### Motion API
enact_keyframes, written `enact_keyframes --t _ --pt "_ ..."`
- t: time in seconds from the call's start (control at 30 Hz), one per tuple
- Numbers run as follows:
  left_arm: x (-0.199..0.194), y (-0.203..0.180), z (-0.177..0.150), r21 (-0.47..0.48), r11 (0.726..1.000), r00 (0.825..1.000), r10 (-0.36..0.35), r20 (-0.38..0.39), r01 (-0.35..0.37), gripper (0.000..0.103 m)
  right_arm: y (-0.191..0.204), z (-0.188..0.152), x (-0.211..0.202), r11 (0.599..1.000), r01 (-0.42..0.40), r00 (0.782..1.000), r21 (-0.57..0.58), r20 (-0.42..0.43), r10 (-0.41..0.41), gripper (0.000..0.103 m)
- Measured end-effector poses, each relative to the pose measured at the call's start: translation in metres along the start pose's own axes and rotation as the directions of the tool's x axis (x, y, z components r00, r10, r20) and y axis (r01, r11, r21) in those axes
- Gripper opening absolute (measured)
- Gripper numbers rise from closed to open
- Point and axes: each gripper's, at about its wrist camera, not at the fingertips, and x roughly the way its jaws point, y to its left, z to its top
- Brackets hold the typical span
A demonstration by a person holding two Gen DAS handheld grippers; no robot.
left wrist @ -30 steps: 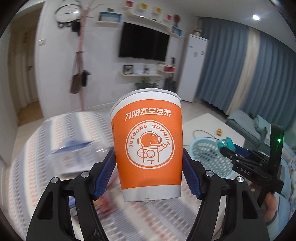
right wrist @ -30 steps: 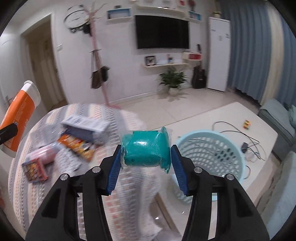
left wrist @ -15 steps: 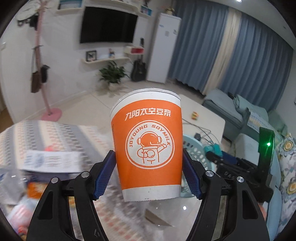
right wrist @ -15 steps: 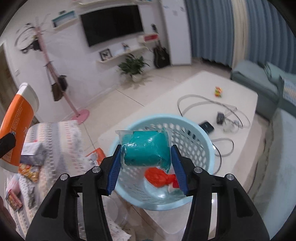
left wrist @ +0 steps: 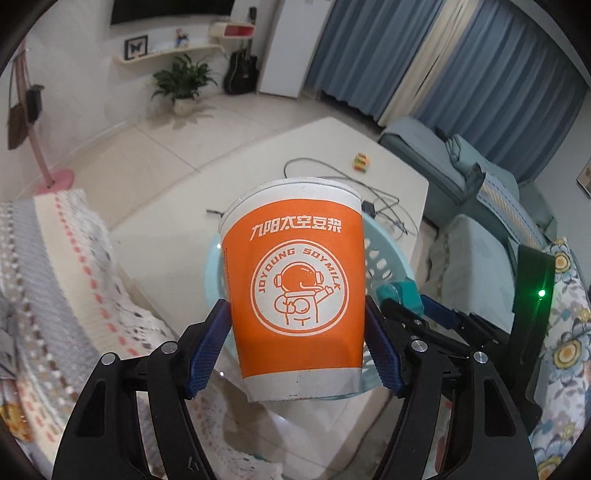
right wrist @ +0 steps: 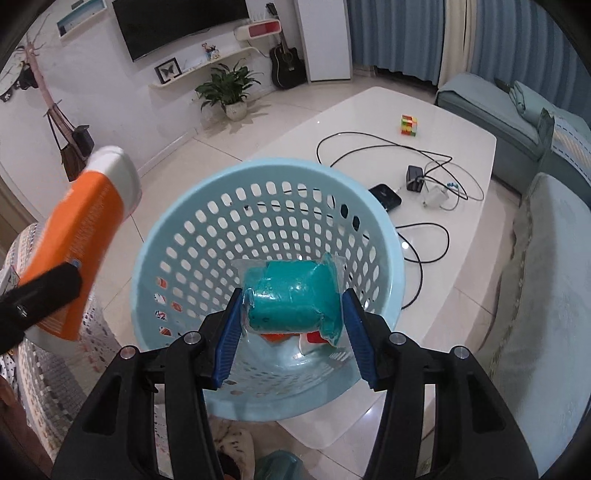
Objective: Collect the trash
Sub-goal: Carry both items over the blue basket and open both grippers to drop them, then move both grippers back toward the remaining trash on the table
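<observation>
White and glossy, the worktop (right wrist: 454,155) carries a pale blue perforated basket (right wrist: 177,236) at its near corner, with black cables (right wrist: 417,236), a small black box (right wrist: 415,179) and a coloured puzzle cube (right wrist: 408,125) spread beyond it toward 1 o'clock. Behind, a living room shows a wall-mounted television (right wrist: 177,26), a potted plant (right wrist: 227,88), a guitar (right wrist: 286,62) and blue curtains (left wrist: 461,62).

In the right wrist view the right hand-held gripper (right wrist: 291,326) is clamped on a teal packet in clear wrap (right wrist: 291,299), its blue pads pressing both sides, directly above the basket's opening. Something orange-red (right wrist: 277,336) lies on the basket floor just under the packet.

At 9 o'clock in that view, the orange soy-milk paper cup (right wrist: 85,236) leans in, held near its base by the left hand-held gripper (left wrist: 297,347). In the left wrist view the cup (left wrist: 295,291) stands upright between the blue pads, which grip its lower half, with the basket rim (left wrist: 391,251) showing behind it and the right tool at 3 o'clock
</observation>
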Motion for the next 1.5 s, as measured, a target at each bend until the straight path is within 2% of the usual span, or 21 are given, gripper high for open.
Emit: enact_keyframes --t 0.2,0.53,0.67,0.87,1.03,1.2,1.33,1.5 --pt "0.006 0.004 -0.001 -0.025 1.000 1.000 -0.017 -0.012 0.016 0.076 -0.001 -0.002 -0.002 1.000 -0.019 1.000 -0.002 -0.002 0.019 0.059" --pt "-0.012 0.008 -0.002 -0.034 0.999 1.000 -0.019 0.015 0.020 0.076 0.002 -0.001 -0.018 1.000 -0.021 0.999 -0.008 0.025 0.021 0.060" --pt "-0.026 0.006 -0.006 -0.031 0.999 0.999 -0.016 0.040 0.017 0.076 0.007 -0.001 -0.027 1.000 -0.019 0.999 -0.021 0.048 0.020 0.072" --pt "-0.065 0.009 -0.011 -0.039 0.999 0.994 -0.012 0.107 0.016 0.076 0.019 -0.002 -0.050 0.998 -0.043 0.995 -0.043 0.085 0.047 0.072" --pt "-0.112 0.013 -0.022 -0.045 0.999 0.981 0.015 0.195 -0.007 0.076 0.042 -0.006 -0.081 0.993 -0.076 0.986 -0.089 0.139 0.088 0.072" --pt "-0.167 0.027 -0.040 -0.081 0.996 0.959 0.048 0.280 -0.026 0.076 0.072 -0.010 -0.110 0.981 -0.125 0.972 -0.151 0.181 0.152 0.072" --pt "-0.209 0.044 -0.061 -0.119 0.990 0.936 0.106 0.334 -0.070 0.076 0.107 -0.021 -0.134 0.958 -0.181 0.954 -0.223 0.198 0.226 0.072" --pt "-0.260 0.082 -0.091 -0.206 0.972 0.905 0.188 0.381 -0.115 0.076 0.165 -0.043 -0.154 0.907 -0.247 0.930 -0.342 0.179 0.321 0.073"
